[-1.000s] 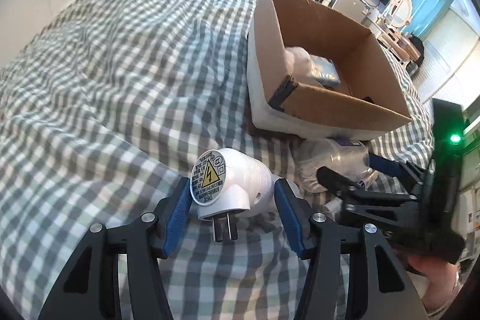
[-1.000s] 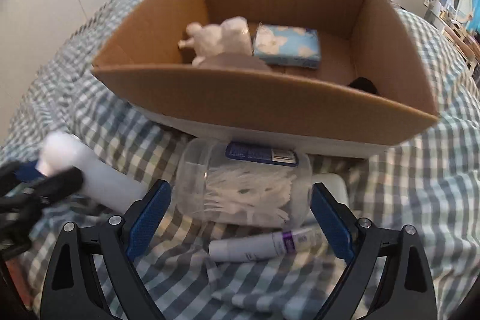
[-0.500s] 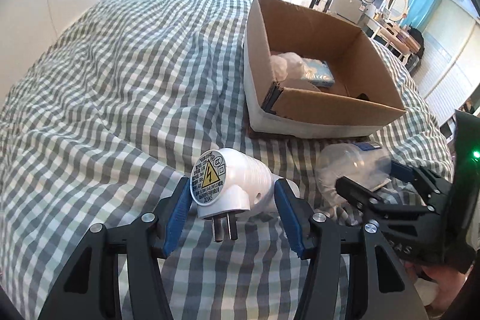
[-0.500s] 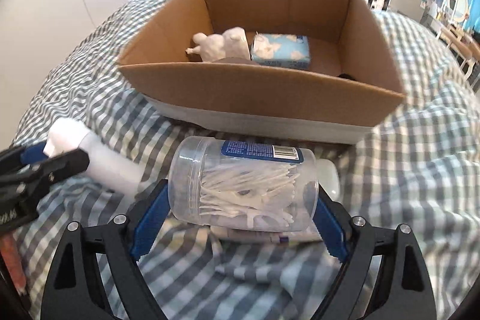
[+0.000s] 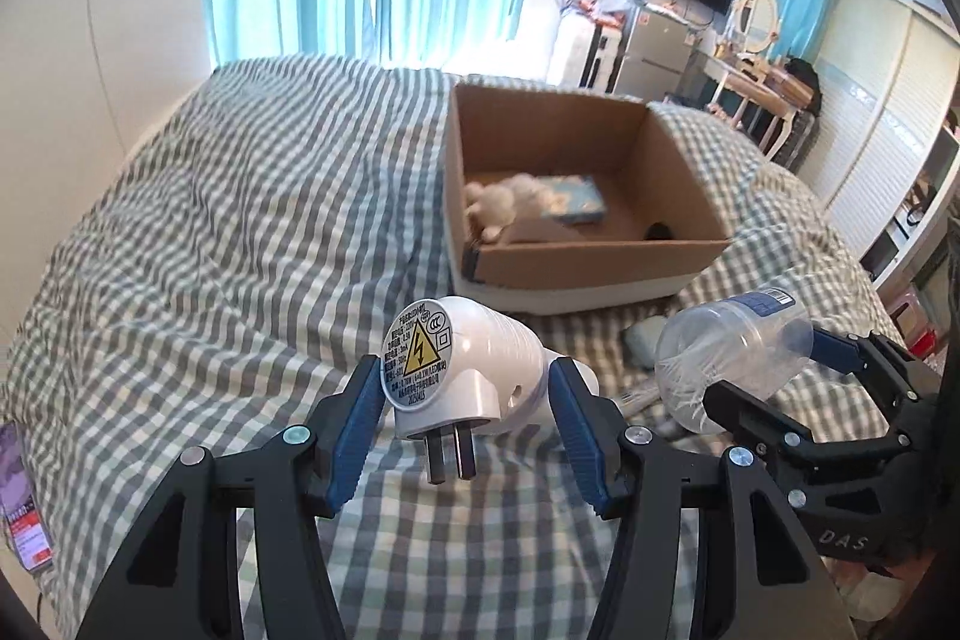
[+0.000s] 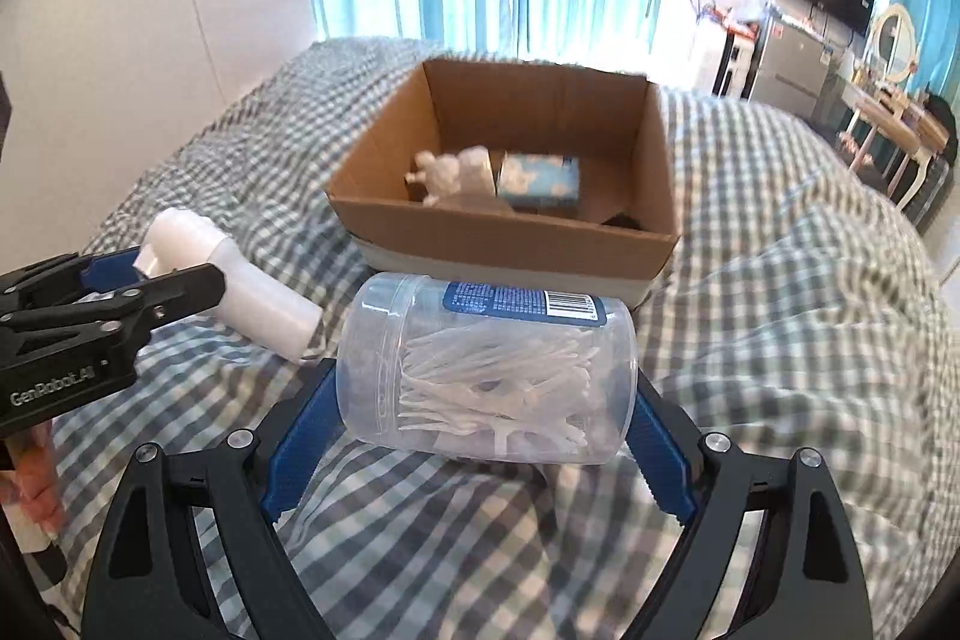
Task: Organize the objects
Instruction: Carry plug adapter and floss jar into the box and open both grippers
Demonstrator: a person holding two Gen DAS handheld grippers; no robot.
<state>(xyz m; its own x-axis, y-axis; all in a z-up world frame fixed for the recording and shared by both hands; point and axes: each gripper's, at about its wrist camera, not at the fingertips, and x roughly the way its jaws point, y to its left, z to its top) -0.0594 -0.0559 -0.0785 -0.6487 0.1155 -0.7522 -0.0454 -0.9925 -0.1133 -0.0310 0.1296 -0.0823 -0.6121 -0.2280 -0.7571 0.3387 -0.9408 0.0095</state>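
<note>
My left gripper is shut on a white plug-in device with a yellow warning label, held above the checked bed cover. It shows in the right wrist view too, with the left gripper. My right gripper is shut on a clear plastic jar of white floss picks, lying sideways and lifted off the bed. The jar and right gripper show at the right of the left wrist view. An open cardboard box stands ahead, holding a white soft toy and a blue packet.
The bed is covered by a grey-and-white checked cover. A phone lies at its left edge. A small dark item sits in the box's right corner. A wall and curtains are behind; furniture stands at the far right.
Both grippers have risen and pulled back from the box with their objects. The jar, lying on the bed a second ago, is now gripped and lifted. The tube beneath it is out of view.
</note>
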